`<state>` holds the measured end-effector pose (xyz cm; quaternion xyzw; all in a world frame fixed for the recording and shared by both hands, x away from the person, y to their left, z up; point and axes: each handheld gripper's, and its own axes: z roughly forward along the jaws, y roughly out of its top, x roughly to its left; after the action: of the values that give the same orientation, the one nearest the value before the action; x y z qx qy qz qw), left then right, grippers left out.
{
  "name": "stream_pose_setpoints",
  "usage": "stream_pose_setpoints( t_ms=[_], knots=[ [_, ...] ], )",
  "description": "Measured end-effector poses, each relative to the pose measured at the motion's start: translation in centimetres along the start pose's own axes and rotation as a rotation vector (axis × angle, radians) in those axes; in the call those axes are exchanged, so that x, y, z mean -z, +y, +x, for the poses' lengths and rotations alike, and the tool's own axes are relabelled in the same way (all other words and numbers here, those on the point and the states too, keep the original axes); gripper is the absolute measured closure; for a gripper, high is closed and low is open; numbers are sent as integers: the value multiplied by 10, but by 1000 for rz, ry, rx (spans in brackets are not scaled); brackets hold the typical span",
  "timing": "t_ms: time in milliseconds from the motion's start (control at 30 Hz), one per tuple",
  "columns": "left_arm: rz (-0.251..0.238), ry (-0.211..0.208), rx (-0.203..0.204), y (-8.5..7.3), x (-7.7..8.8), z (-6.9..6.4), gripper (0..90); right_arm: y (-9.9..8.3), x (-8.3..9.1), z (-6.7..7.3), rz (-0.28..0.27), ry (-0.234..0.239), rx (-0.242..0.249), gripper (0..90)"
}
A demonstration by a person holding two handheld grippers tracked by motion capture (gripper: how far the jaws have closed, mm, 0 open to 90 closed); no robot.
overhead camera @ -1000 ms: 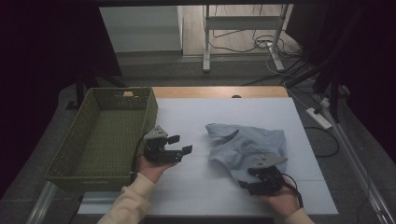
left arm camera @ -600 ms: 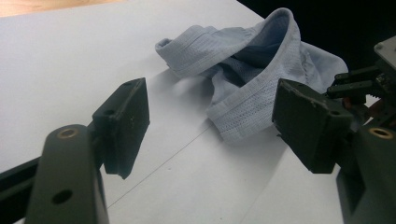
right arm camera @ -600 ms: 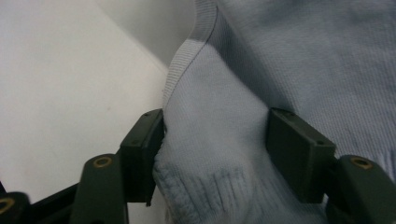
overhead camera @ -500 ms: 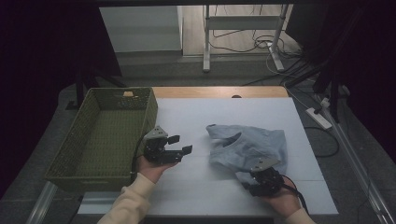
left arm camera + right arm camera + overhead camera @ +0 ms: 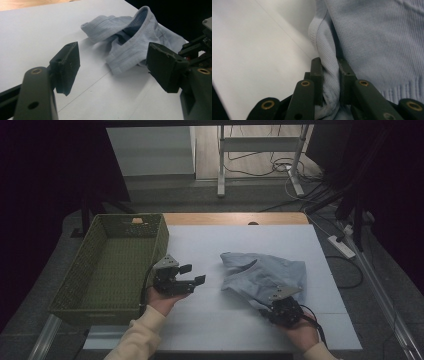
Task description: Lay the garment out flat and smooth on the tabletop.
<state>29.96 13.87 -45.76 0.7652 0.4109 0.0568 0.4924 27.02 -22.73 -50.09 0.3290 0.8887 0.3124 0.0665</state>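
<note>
A crumpled light blue knitted garment [image 5: 265, 272] lies right of centre on the white table top [image 5: 215, 320]. My right gripper [image 5: 272, 306] sits at its near edge; its jaws have just been closing and now pinch a fold of the garment's hem [image 5: 329, 82] between the pads. My left gripper [image 5: 192, 275] is held above the table to the left of the garment, open, nothing between its fingers [image 5: 66, 66]. In the left gripper view the garment's collar [image 5: 130, 42] lies beyond the jaws, apart from them.
A green woven basket [image 5: 100, 270] stands at the table's left side, close to my left hand. A wooden strip [image 5: 235, 218] runs along the far edge. Cables [image 5: 280, 167] and a power strip [image 5: 342, 246] lie on the floor beyond and to the right.
The right gripper's jaws have closed onto the garment's near edge. Both hands stay where they were, and the left gripper is unchanged.
</note>
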Motion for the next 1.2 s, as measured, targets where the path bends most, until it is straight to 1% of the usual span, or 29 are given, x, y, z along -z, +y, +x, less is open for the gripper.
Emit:
stream_pose_setpoints(
  t_ms=[67, 100, 200, 233, 333, 400, 600, 700, 800, 833, 900, 1000, 1033, 1100, 1200],
  knots=[
    [-2, 1, 1, 0, 1, 1, 277, 5, -2, 6, -20, 37, -8, 772],
    [-2, 1, 1, 0, 1, 1, 277, 9, -3, 9, -31, 51, -3, 772],
    [-3, 1, 0, 0, 1, 1, 277, 18, -6, 22, -60, 80, 11, 772],
    [-4, 1, 0, 0, 1, 1, 277, 21, -7, 25, -72, 93, 9, 772],
    [-6, 2, 1, 0, 2, 1, 277, 29, -10, 32, -97, 109, 6, 772],
    [-9, 3, 1, 1, 3, 2, 277, 32, -12, 36, -110, 128, -6, 772],
    [-14, 6, 4, 1, 4, 3, 278, 42, -20, 53, -129, 163, -3, 770],
    [-12, 7, 3, 1, 3, 2, 278, 47, -27, 63, -138, 193, 2, 770],
    [-11, 8, 2, 1, 3, 3, 277, 52, -36, 75, -134, 210, 33, 767],
    [-10, 8, 2, 1, 3, 3, 278, 53, -39, 78, -134, 216, 36, 764],
    [-9, 9, 1, 1, 3, 3, 277, 55, -44, 81, -131, 219, 50, 752],
    [-7, 9, 0, 1, 3, 3, 276, 56, -47, 81, -130, 228, 56, 702],
    [-7, 9, 0, 1, 3, 3, 277, 56, -47, 80, -140, 236, 57, 668],
    [-7, 9, 0, 1, 3, 3, 276, 56, -44, 79, -165, 269, 49, 578],
    [-8, 9, 0, 1, 4, 3, 276, 55, -34, 75, -208, 265, 58, 511]
  ],
)
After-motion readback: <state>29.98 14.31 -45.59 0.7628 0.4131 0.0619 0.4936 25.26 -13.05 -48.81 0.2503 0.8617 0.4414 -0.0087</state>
